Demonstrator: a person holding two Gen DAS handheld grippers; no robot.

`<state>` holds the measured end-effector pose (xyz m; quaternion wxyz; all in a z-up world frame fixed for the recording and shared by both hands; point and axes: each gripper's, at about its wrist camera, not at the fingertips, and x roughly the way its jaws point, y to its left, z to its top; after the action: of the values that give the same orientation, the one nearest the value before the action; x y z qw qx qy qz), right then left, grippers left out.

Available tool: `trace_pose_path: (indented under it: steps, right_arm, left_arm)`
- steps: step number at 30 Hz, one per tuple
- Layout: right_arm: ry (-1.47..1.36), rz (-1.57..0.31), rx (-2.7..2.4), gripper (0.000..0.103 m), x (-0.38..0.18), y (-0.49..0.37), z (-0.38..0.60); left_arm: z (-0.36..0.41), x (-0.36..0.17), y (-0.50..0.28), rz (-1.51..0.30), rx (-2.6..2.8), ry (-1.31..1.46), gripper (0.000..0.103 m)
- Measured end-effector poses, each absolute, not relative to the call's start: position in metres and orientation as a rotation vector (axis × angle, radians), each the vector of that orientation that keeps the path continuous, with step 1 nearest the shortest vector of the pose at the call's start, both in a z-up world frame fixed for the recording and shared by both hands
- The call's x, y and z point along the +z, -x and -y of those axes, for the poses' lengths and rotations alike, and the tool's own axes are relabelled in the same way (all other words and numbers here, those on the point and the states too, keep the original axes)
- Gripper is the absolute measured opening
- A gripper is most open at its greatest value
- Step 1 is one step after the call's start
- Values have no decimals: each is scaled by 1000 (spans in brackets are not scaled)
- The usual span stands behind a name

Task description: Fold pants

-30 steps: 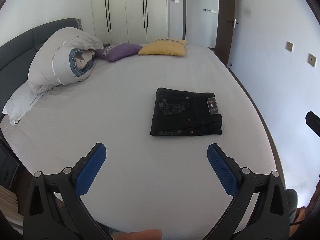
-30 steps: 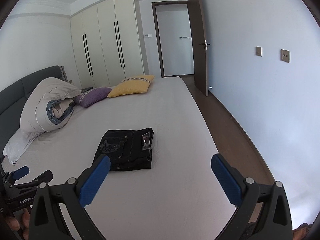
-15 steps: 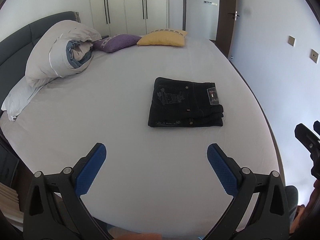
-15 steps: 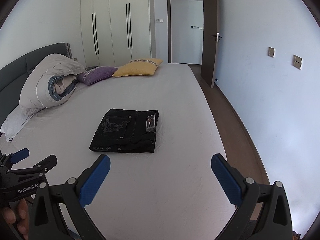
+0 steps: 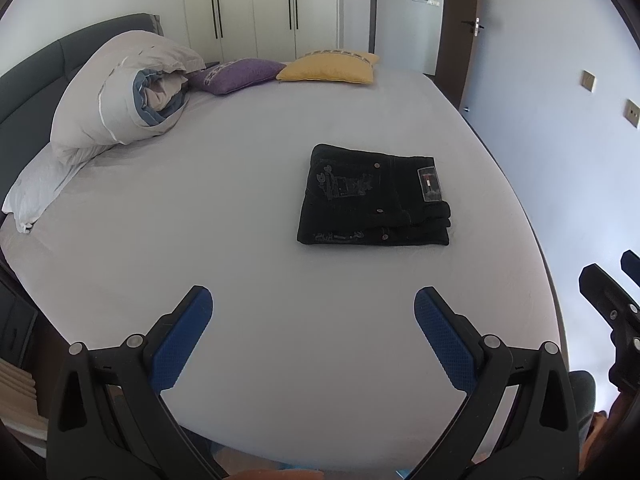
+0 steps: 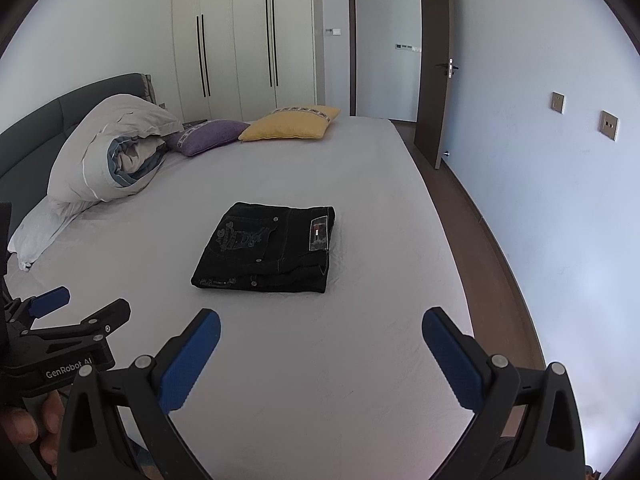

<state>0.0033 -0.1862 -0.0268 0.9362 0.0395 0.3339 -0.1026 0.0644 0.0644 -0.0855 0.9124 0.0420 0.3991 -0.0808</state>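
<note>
The bed (image 5: 248, 264) fills most of both views, its pale sheet bare in front of you; at its head lie a rolled duvet (image 5: 120, 100), a purple cushion (image 5: 236, 76) and a yellow cushion (image 5: 328, 70). The pants (image 5: 374, 200) rest on the sheet as a compact dark rectangle, already folded in layers, label patch facing up and toward the door side. Their long axis runs across your line of sight — left to right — with the stacked fold edges nearest you. From your left gripper (image 5: 312, 312) the bundle lies ahead and slightly to the right; from your right gripper (image 6: 320, 332) it lies ahead and slightly to the left, so it sits roughly between the two, well apart from both. Neither arm appears clearly nearer. Both grippers are spread wide and hold nothing, hovering over the near part of the mattress. Judged from how the bundle lies, the folding looks complete or nearly so; any remaining work would be a straight reach forward to tidy the near edge.
</note>
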Motion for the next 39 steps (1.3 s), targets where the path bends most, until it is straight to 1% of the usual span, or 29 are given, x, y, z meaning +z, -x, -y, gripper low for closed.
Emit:
trace_pose_path:
  steps: [39]
  right_arm:
    - [-106,-733,-187,103,-50,2,177]
  left_arm:
    - [-56,-100,-58,-852,-177,-102,103]
